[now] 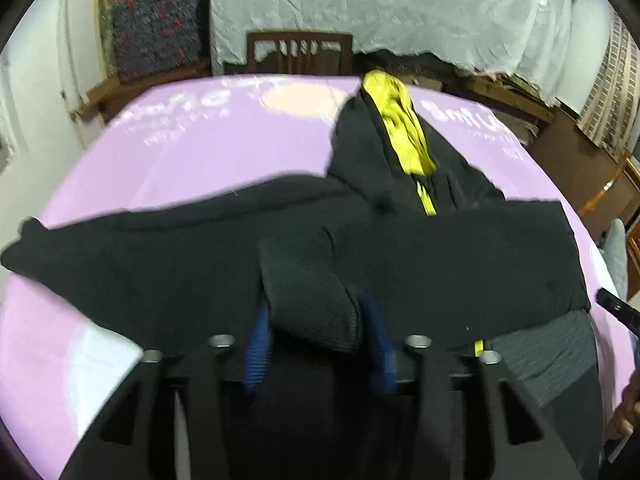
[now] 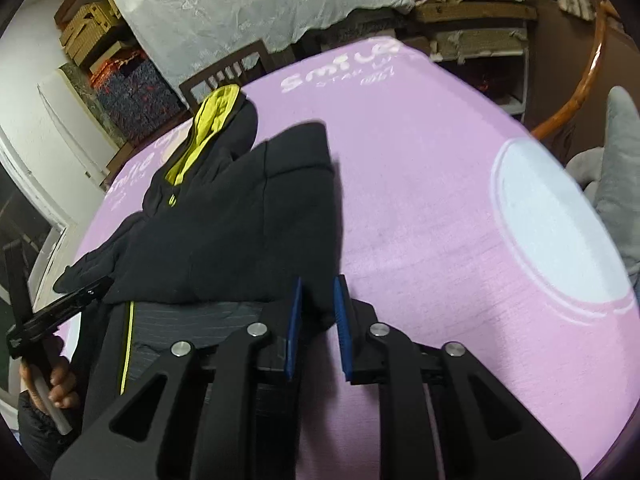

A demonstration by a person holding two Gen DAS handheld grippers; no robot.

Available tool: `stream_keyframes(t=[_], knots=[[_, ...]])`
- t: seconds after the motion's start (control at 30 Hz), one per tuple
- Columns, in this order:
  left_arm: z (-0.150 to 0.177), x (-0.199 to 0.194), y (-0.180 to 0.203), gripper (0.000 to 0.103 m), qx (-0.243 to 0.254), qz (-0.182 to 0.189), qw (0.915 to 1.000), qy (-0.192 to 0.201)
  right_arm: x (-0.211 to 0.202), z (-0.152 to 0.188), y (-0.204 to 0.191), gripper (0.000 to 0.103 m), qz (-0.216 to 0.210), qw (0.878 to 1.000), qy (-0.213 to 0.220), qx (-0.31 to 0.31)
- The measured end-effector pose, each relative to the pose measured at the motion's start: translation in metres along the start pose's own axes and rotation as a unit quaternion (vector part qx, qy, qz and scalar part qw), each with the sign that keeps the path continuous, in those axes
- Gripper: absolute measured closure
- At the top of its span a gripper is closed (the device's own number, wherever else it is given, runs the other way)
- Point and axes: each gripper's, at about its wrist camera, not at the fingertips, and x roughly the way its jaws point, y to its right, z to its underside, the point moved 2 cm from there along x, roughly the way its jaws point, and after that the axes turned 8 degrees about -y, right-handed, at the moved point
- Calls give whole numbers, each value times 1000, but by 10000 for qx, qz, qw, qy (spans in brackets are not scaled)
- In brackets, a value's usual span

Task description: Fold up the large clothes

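Observation:
A black hooded jacket [image 1: 420, 256] with a yellow hood lining [image 1: 400, 120] and yellow zip lies spread across the pink table cover [image 1: 200, 152]. My left gripper [image 1: 316, 320] is shut on the jacket's ribbed cuff [image 1: 308, 292], with the sleeve bunched between the blue pads. In the right wrist view the jacket [image 2: 224, 232] lies to the left on the pink cover [image 2: 420, 220]. My right gripper [image 2: 318, 312] is shut on the jacket's lower right corner [image 2: 320, 300], with a narrow gap between the blue pads [image 2: 295, 328]. The jacket's grey striped inner lining [image 2: 192, 316] shows near the front edge.
A dark wooden chair [image 1: 300, 54] stands behind the table under a white cloth [image 1: 380, 4]. Stacked fabrics [image 1: 156, 28] fill shelves at the back left. A cane chair arm [image 2: 576, 80] and a grey cloth [image 2: 616, 168] are at the right. The other hand-held gripper [image 2: 52, 316] shows at the left.

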Motion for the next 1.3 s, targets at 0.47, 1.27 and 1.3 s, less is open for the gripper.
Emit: stream_keyframes(t=[0.47, 1.27, 1.3], knots=[[-26, 14, 34, 45, 582, 7, 9983, -92, 37, -77, -60, 87, -346, 9981, -492, -99], [-9, 31, -31, 37, 60, -123, 9987, -498, 57, -14, -99, 88, -13, 9882, -995, -1162], [-10, 32, -34, 35, 15, -89, 9987, -509, 58, -13, -98, 87, 7, 9887, -952, -1156]])
